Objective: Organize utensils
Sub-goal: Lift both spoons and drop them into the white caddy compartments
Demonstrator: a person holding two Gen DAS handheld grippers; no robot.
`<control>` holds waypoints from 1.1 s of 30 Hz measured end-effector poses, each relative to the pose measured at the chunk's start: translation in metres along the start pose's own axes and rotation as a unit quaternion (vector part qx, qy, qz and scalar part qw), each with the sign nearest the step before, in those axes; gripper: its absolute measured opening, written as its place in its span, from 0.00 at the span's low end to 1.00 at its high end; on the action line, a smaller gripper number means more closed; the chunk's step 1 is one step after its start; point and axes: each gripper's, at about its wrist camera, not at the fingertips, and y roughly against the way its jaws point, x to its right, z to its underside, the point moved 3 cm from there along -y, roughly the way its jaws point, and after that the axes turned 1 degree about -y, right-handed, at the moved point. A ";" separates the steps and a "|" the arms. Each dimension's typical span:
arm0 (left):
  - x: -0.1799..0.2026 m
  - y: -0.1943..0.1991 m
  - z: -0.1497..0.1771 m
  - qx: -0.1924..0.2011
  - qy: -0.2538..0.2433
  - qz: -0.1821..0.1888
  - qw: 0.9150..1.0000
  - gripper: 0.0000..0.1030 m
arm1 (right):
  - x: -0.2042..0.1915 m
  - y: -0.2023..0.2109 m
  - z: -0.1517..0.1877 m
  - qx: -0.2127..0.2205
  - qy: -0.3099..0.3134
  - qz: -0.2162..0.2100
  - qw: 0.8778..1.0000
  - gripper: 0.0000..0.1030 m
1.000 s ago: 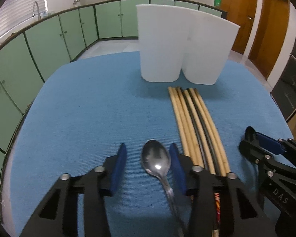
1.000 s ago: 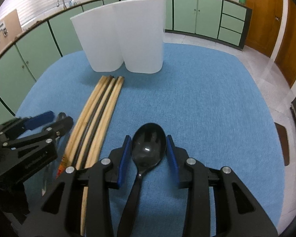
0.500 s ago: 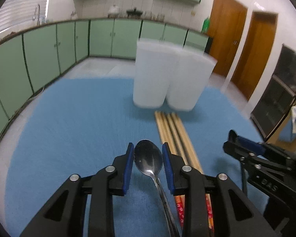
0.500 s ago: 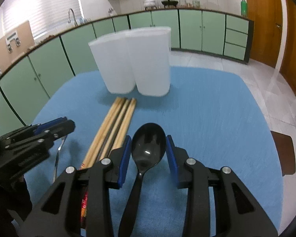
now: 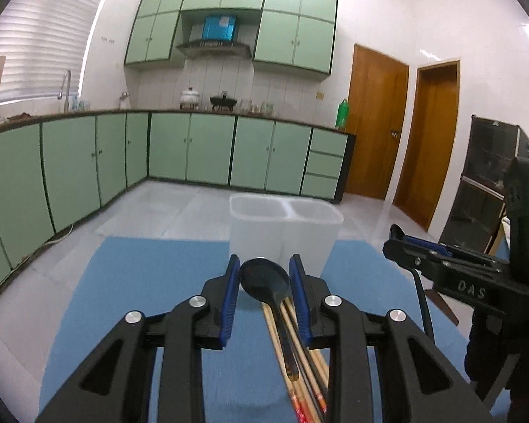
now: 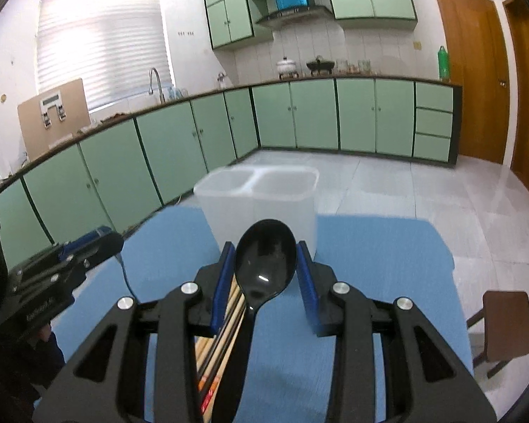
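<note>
Left wrist view: the white two-compartment holder (image 5: 285, 229), at centre frame on the blue bench (image 5: 151, 282), looks empty, and the chopsticks (image 5: 299, 363) lie low centre on the cloth, so sorting has hardly begun. The left hand-held gripper (image 5: 264, 282) is clamped on a metal spoon (image 5: 264, 280), bowl forward, raised off the bench. At right frame the right hand-held gripper (image 5: 423, 250) shows side-on.

Right wrist view: the same holder (image 6: 261, 204) sits at centre, nothing visible inside. The right hand-held gripper (image 6: 266, 271) is closed on a black plastic spoon (image 6: 264, 261), aimed toward the holder. Both spoons and all chopsticks remain to be placed.
</note>
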 end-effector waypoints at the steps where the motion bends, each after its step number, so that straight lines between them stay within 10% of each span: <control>1: 0.001 -0.001 -0.005 0.007 -0.003 -0.001 1.000 0.27 | 0.002 0.001 -0.004 0.006 -0.001 0.000 1.000 0.33; 16: 0.000 -0.038 -0.132 0.128 -0.037 -0.011 0.991 0.27 | 0.046 -0.051 -0.119 0.148 -0.040 -0.003 0.988 0.33; 33: -0.026 -0.142 -0.113 0.036 -0.021 -0.013 0.999 0.28 | 0.062 -0.132 -0.091 0.107 -0.019 0.044 0.993 0.44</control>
